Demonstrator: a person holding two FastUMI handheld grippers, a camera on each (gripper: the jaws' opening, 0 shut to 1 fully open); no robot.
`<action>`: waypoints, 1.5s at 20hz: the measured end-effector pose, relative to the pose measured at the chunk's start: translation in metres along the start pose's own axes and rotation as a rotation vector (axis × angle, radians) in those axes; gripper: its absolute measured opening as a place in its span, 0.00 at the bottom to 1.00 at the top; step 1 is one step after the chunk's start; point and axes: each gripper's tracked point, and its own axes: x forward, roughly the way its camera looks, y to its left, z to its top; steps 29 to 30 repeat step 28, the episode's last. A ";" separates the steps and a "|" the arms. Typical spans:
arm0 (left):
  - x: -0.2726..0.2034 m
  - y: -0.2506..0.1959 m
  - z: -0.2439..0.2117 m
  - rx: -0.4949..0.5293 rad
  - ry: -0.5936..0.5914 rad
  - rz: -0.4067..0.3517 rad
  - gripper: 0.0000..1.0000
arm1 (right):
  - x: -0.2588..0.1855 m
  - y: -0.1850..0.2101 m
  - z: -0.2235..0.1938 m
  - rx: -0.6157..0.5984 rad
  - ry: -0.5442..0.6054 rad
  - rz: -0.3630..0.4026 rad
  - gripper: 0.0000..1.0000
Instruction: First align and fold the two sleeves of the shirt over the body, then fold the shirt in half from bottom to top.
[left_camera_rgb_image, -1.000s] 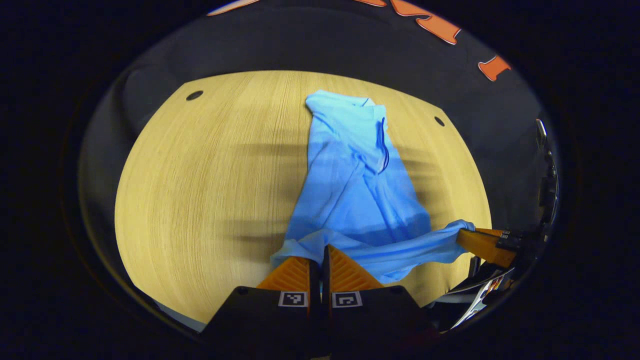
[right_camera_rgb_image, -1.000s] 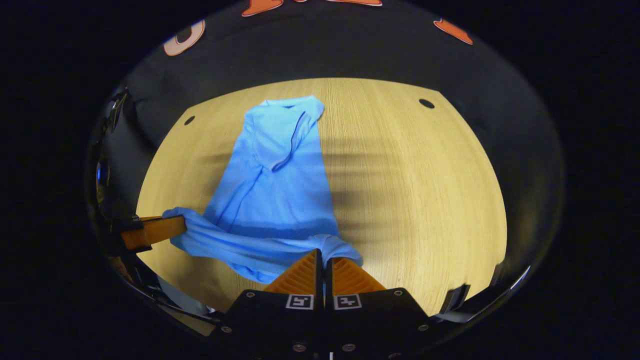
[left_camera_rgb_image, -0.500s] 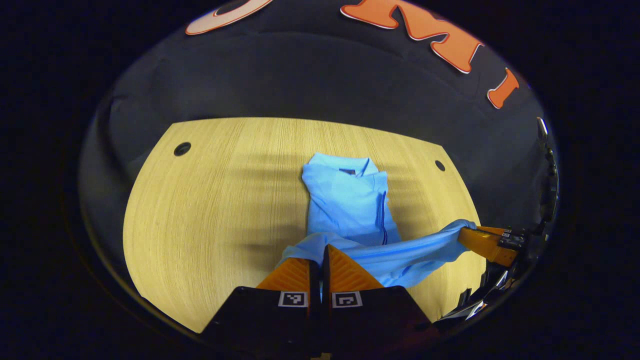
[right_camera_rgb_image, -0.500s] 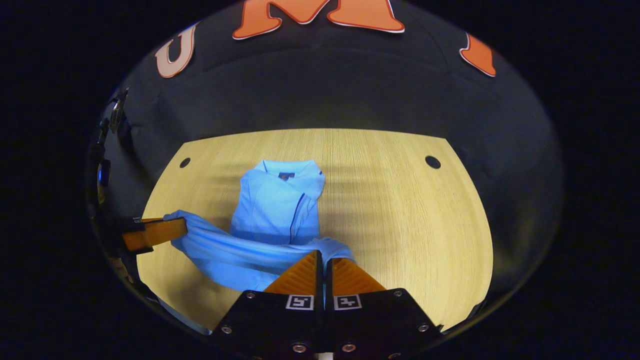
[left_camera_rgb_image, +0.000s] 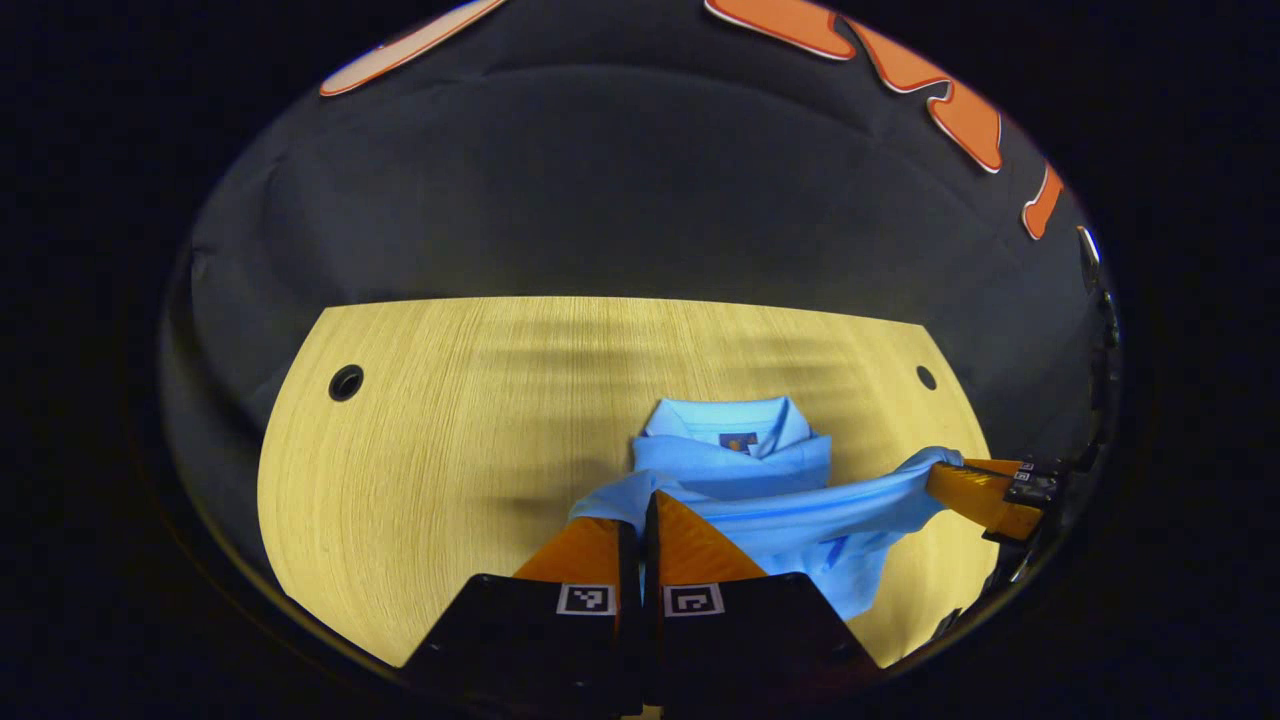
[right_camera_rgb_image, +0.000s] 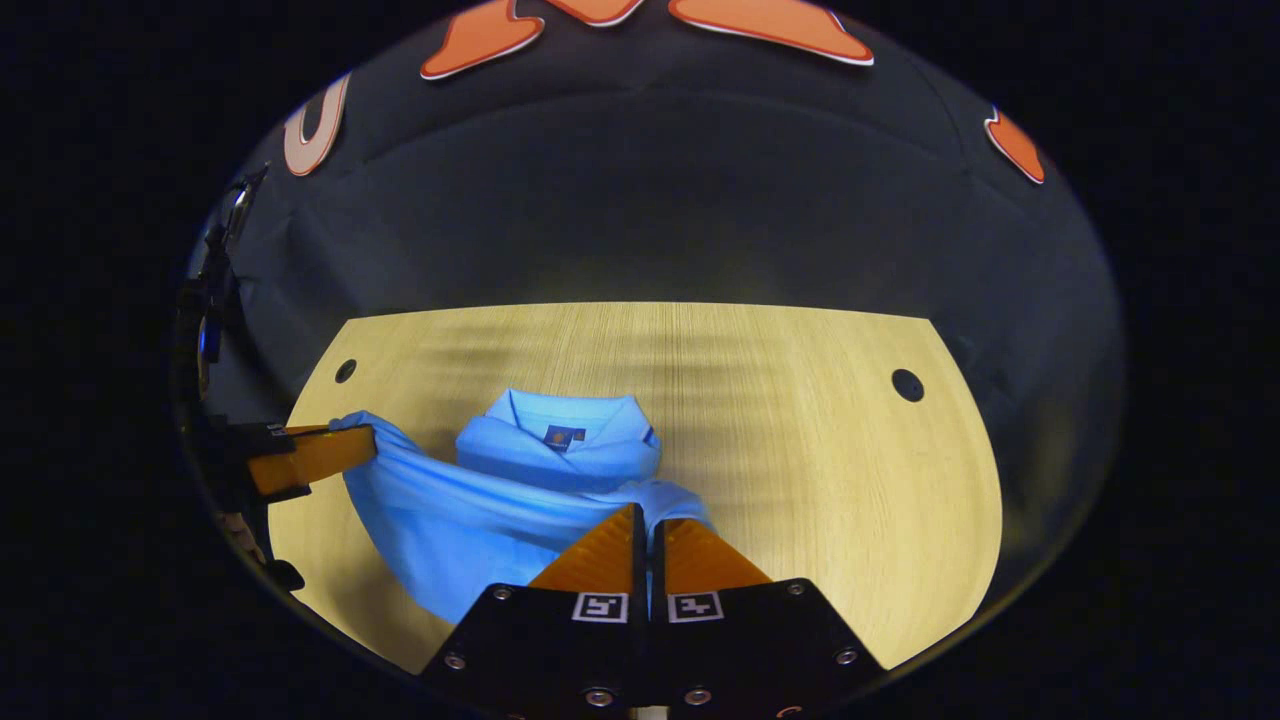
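Since a second ago we have carried the light blue cotton polo shirt's (left_camera_rgb_image: 740, 480) hem, pinched in our left gripper (left_camera_rgb_image: 640, 510) and right gripper (right_camera_rgb_image: 648, 520), up to the collar (right_camera_rgb_image: 565, 415) mid-table (left_camera_rgb_image: 420, 420), nearly completing the bottom-to-top fold.

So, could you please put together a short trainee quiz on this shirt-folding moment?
1. True or false: the left gripper is shut on the blue shirt.
2. What does the right gripper pinch? A) the hem edge B) the collar C) nothing
3. Fill in: the collar lies toward the ___ edge of the wooden table.

Key: 1 true. 2 A; the hem is stretched between both grippers, near the collar. 3 far.
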 end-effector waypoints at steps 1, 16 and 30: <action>0.009 0.003 -0.002 0.009 0.014 0.006 0.04 | 0.009 0.001 -0.003 0.008 0.012 0.003 0.00; -0.017 0.020 0.048 0.096 -0.167 0.117 1.00 | -0.005 0.002 0.025 0.053 -0.096 0.002 0.99; -0.215 -0.047 0.111 0.204 -0.557 0.081 1.00 | -0.174 -0.023 0.075 0.105 -0.424 0.006 0.99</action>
